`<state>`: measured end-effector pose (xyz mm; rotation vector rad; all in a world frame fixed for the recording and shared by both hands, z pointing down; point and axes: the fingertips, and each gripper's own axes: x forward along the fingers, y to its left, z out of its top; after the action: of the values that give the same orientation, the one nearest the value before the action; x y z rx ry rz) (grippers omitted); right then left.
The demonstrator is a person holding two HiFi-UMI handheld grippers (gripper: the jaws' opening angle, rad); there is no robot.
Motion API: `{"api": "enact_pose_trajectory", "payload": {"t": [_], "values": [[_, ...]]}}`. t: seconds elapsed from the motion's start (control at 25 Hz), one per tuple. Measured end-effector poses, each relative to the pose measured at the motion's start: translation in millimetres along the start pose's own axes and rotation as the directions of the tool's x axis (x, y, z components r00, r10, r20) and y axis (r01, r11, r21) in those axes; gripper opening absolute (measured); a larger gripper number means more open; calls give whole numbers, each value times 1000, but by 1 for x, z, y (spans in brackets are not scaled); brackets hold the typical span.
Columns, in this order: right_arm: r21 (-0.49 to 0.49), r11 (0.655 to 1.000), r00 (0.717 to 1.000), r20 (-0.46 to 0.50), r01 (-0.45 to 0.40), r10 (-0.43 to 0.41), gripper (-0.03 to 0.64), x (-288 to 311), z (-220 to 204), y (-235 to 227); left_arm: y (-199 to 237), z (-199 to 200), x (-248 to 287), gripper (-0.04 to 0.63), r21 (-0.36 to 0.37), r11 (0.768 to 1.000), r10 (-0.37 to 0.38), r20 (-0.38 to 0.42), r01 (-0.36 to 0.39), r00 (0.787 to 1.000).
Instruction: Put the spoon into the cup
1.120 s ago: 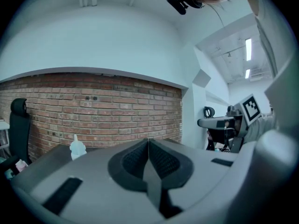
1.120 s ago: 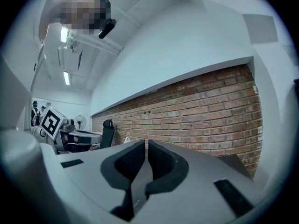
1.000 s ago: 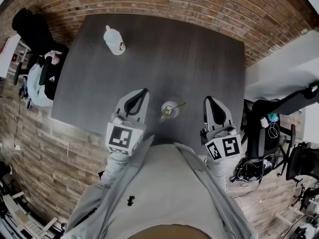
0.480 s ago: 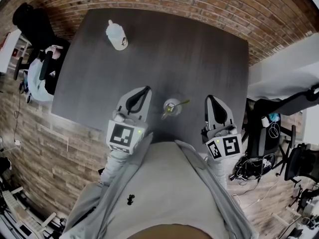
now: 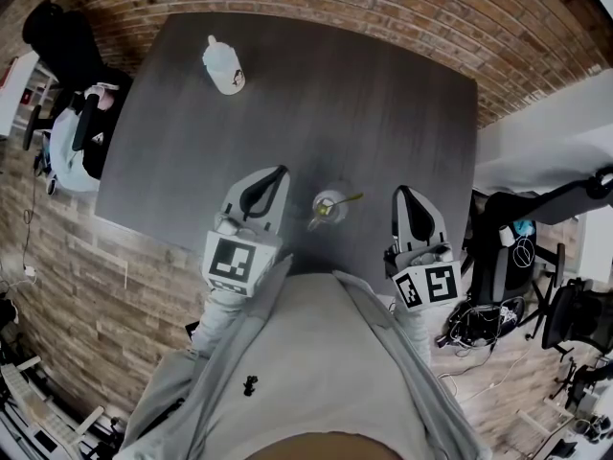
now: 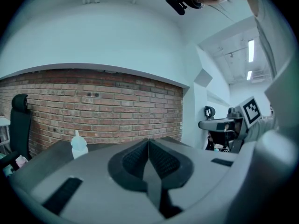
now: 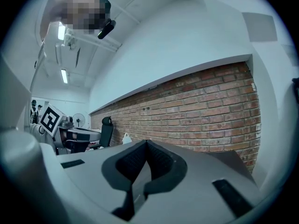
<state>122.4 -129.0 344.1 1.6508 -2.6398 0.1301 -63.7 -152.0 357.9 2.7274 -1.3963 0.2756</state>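
A small clear cup (image 5: 327,207) stands on the dark table (image 5: 383,103) near its front edge, and a yellowish spoon (image 5: 340,202) leans in it with the handle sticking out to the right. My left gripper (image 5: 279,172) rests just left of the cup, jaws shut and empty. My right gripper (image 5: 398,192) sits to the cup's right, also shut with nothing in it. In the left gripper view the left gripper (image 6: 148,141) has its tips pressed together; the right gripper view shows the right gripper (image 7: 146,143) the same way. The cup is hidden in both gripper views.
A white squeeze bottle (image 5: 222,65) stands at the table's far left and shows as a bottle (image 6: 78,144) in the left gripper view. A brick wall (image 6: 93,106) lies behind the table. Office chairs (image 5: 72,75) crowd the left side, and a chair (image 5: 517,247) and cables sit at the right.
The view shifted slightly; both grippers, the cup and the spoon kept their places.
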Motion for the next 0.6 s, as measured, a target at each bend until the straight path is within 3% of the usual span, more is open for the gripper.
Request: {"api": "enact_pose_trajectory", "payload": {"t": [0.6], "values": [[-1,1000,1000,-23,8,-8,15,1,-6,0,2,-4,0,21,5,1000,-9,-3,9,1000]]}}
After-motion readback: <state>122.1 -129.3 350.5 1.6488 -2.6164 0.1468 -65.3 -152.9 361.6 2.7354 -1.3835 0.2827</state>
